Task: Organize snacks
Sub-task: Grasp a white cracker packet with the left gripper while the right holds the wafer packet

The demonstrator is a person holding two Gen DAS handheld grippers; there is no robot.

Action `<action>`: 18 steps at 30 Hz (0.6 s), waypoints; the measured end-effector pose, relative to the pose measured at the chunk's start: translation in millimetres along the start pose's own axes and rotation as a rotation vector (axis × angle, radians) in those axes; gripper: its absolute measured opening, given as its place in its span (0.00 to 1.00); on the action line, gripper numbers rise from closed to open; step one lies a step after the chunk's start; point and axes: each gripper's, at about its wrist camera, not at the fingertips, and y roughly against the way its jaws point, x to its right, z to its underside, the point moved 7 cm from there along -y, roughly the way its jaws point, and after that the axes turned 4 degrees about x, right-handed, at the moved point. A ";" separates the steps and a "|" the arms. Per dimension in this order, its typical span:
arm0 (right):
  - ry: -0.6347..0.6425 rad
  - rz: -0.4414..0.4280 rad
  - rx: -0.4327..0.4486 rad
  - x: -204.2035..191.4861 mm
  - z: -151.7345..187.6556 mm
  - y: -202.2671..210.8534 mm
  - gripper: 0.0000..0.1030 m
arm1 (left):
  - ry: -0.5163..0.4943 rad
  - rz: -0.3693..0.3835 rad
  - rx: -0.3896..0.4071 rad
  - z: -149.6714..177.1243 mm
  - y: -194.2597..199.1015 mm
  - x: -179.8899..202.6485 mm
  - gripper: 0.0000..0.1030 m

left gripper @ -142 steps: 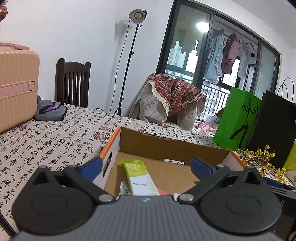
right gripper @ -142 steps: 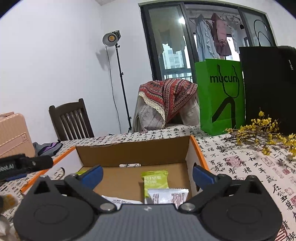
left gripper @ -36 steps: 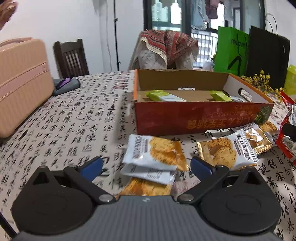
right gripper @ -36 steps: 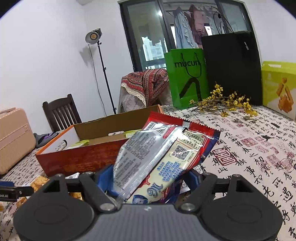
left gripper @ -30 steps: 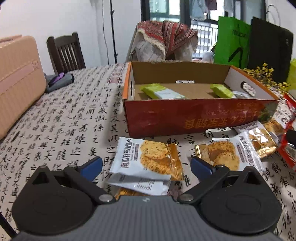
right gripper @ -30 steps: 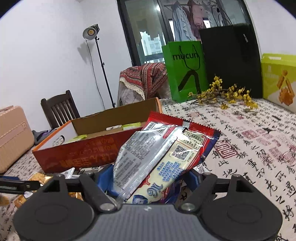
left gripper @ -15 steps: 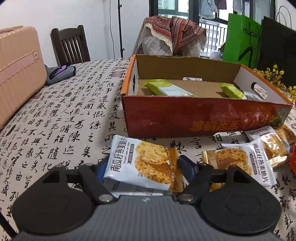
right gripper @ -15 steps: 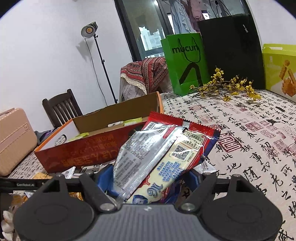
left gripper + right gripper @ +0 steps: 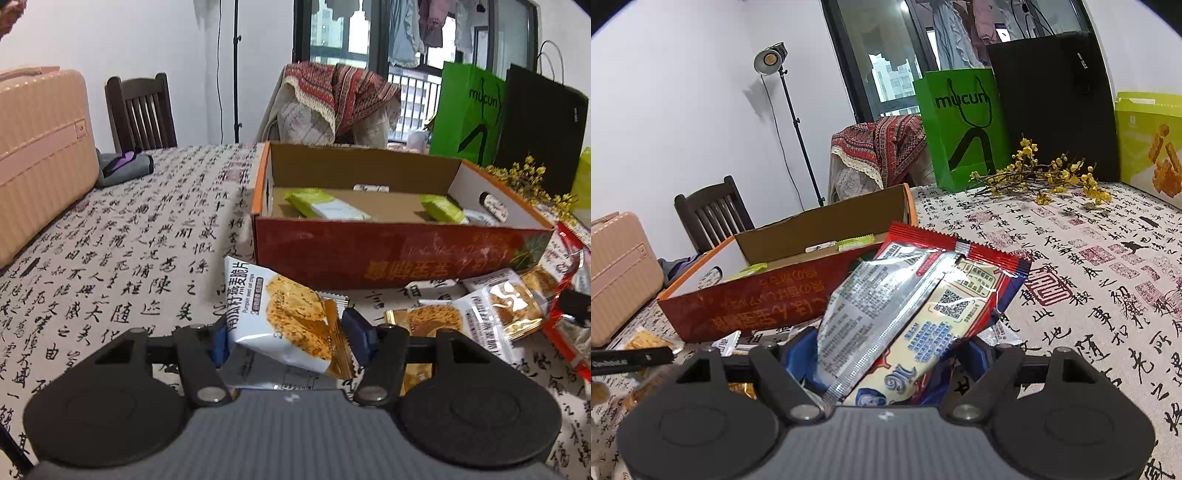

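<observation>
Two packets: white cracker packet [image 9: 280, 317] between closing left gripper [image 9: 286, 334], red packet [image 9: 916, 317] clamped in right gripper [image 9: 886, 354]

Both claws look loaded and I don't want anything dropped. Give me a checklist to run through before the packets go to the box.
1. Left claw on the white oat-crisp packet: jaws closing, packet between the pads and tilted: ok.
2. Right claw on the red-edged foil snack bag: gripped low, most of the bag sticking up: ok.
3. Open red cardboard box: bare floor between the green packets: ok.
4. Second packet caught under the left one: cannot tell.
5. Loose crisp packets by the box front: not ok, remaining.
</observation>
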 end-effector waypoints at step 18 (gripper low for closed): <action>0.073 -0.010 0.020 -13.8 -1.7 7.2 0.77 | -0.019 0.034 -0.013 8.2 8.1 7.7 0.60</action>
